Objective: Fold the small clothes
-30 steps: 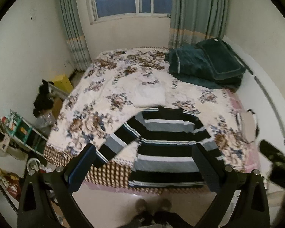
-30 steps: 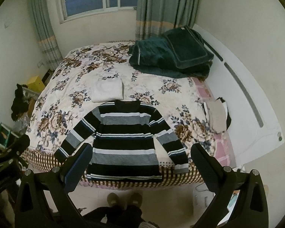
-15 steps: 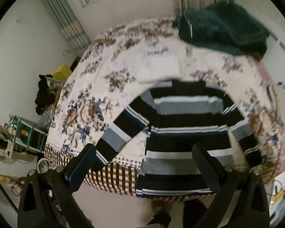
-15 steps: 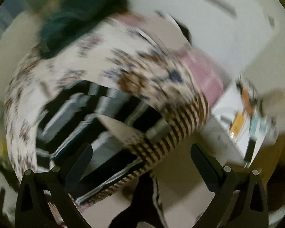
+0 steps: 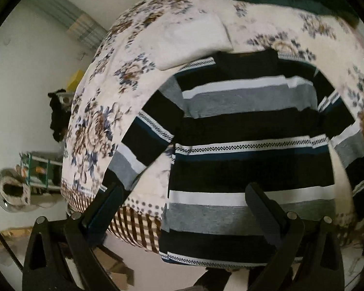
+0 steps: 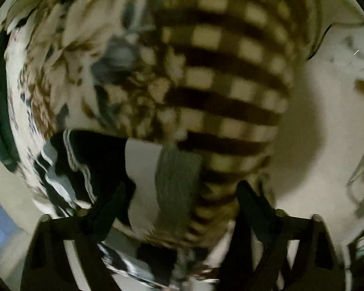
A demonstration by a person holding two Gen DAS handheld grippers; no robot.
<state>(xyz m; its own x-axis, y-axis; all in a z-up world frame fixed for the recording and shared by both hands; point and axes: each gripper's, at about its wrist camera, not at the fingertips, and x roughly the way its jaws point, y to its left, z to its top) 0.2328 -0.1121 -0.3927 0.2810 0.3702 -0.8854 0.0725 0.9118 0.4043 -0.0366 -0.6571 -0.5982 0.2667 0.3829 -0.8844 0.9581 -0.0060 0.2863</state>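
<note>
Both tongs are hanging over the sweater on the bed.
The left tongs [image 5: 182, 194] are standing apart above its hem; the right tongs [image 6: 179, 191] are closing around a sleeve cuff [image 6: 162, 181], not yet pinching; the sweater [image 5: 242, 131] is lying flat on the bed [image 5: 104, 121].

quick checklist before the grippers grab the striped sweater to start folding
1. Striped sweater lies flat, front up, both sleeves spread: ok.
2. Left gripper open, nothing between its fingers: ok.
3. Right gripper over the sleeve end at the bed's edge, jaws closing, pads not yet pressing on the cloth: ok.
4. Hem overhangs the checked bed edge, may slip: not ok.
5. Folded white garment touches the sweater's shoulder, little room: not ok.
6. Right view sharp enough to judge the grip: cannot tell.
</note>
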